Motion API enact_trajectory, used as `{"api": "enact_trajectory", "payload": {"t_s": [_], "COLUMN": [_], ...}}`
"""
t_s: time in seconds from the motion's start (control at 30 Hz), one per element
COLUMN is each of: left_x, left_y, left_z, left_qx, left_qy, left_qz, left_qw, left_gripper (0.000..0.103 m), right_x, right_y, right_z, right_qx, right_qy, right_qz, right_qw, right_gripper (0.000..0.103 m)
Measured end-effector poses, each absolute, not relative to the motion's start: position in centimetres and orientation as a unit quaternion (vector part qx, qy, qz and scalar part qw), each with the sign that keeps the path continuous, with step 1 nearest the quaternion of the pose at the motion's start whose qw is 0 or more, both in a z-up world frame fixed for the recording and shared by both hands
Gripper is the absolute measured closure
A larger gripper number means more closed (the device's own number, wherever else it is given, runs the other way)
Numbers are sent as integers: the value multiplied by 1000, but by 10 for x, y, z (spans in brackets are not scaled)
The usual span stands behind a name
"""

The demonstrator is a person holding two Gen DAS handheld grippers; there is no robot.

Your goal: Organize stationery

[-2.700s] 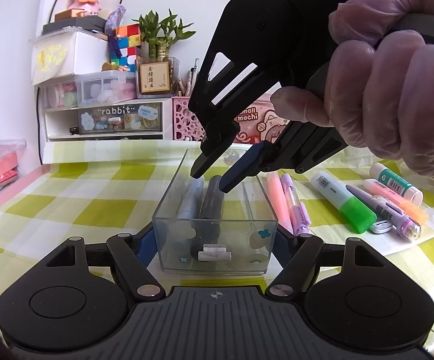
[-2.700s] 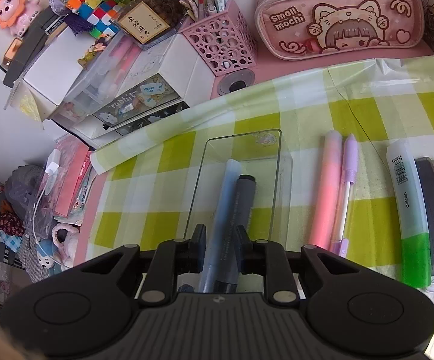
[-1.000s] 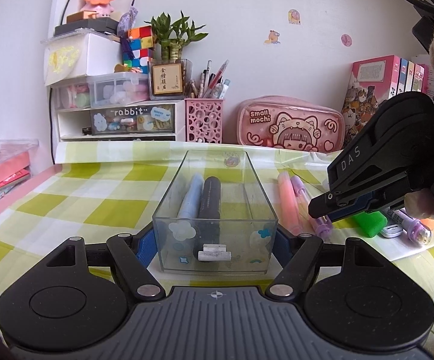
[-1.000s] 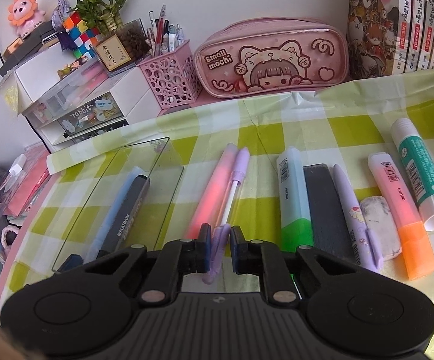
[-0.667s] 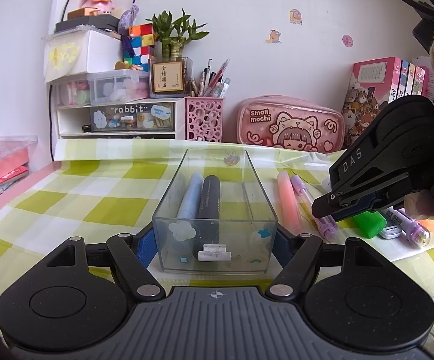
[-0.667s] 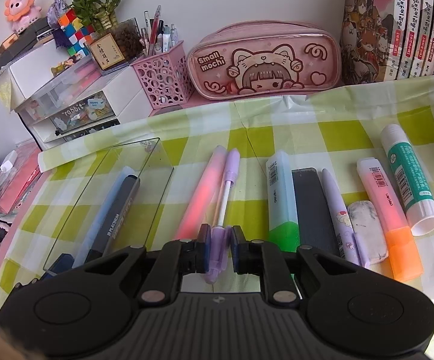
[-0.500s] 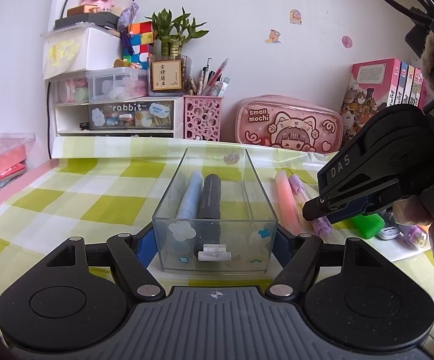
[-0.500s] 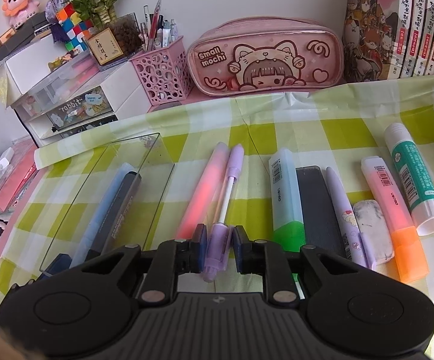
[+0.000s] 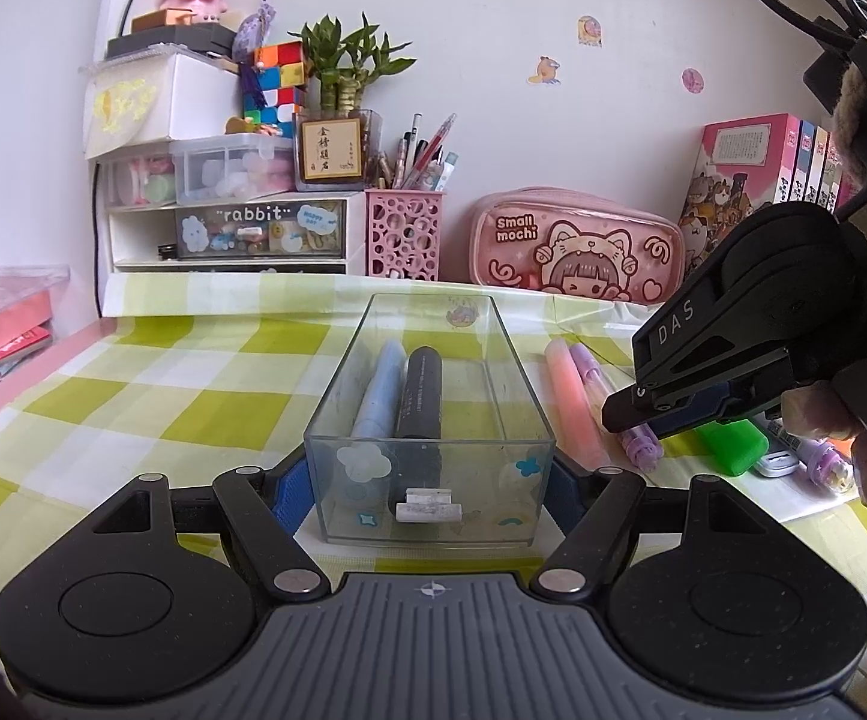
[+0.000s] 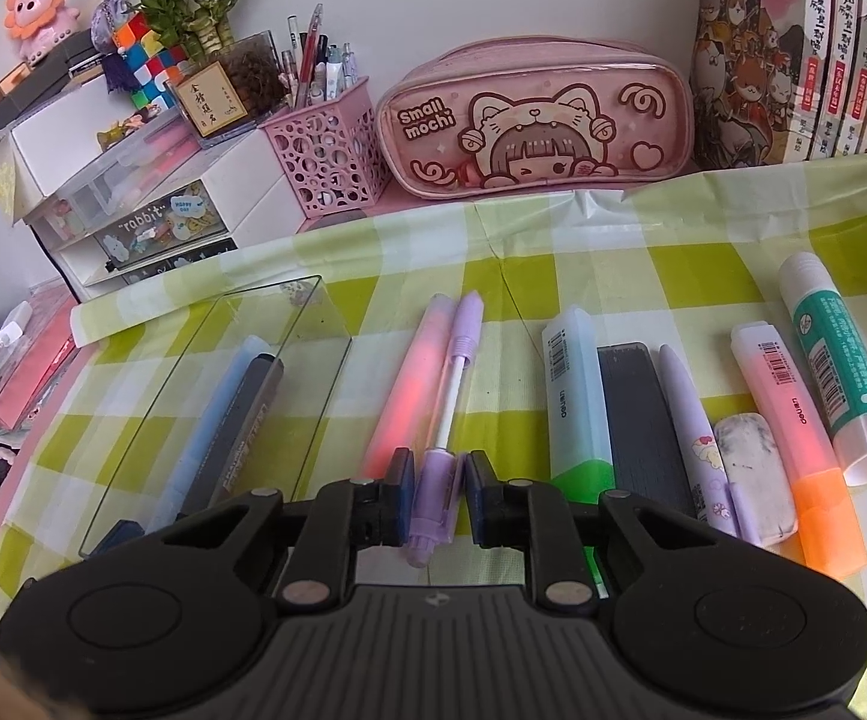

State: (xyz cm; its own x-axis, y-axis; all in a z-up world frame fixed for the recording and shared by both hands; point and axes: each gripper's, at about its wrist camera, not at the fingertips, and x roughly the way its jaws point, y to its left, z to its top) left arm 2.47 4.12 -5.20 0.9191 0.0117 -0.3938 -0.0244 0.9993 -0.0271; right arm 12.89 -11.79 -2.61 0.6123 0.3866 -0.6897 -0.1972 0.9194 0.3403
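Lilac plastic sits between my right gripper's [image 10: 438,495] fingers: the lilac pen [image 10: 456,396], lying on the green-checked tablecloth [image 10: 643,276] just right of a pink highlighter [image 10: 412,387]. The jaws look closed onto its near end. My left gripper [image 9: 428,480] clasps the near end of the clear box [image 9: 430,483], which holds a blue pen [image 9: 376,390] and a dark marker [image 9: 420,393].

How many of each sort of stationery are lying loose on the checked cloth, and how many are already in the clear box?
Loose on the cloth:
Highlighters: 3 (pink, green, orange)
Purple pens: 2 (one between the right tool's fingers, one further right)
Dark flat case: 1
Eraser: 1
Glue stick: 1
In the clear box:
Pens: 2 (blue, dark grey)
Total: 10
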Motion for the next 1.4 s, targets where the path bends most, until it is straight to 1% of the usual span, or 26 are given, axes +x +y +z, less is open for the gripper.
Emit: {"api": "enact_trajectory", "payload": {"t_s": [0.27, 1.4], "left_x": [24, 25], "left_y": [42, 43], "left_z": [-52, -51], "left_qx": [-17, -18], "left_qy": [201, 198], "left_qz": [7, 1], "left_qw": [979, 980], "left_gripper": [30, 30], "right_x": [129, 120], "right_y": [-133, -162], "right_z": [-25, -19], "right_qx": [192, 296], "right_qy": [430, 418], "right_qz": [186, 219], "right_qw": [862, 831], "right_gripper": [84, 84]}}
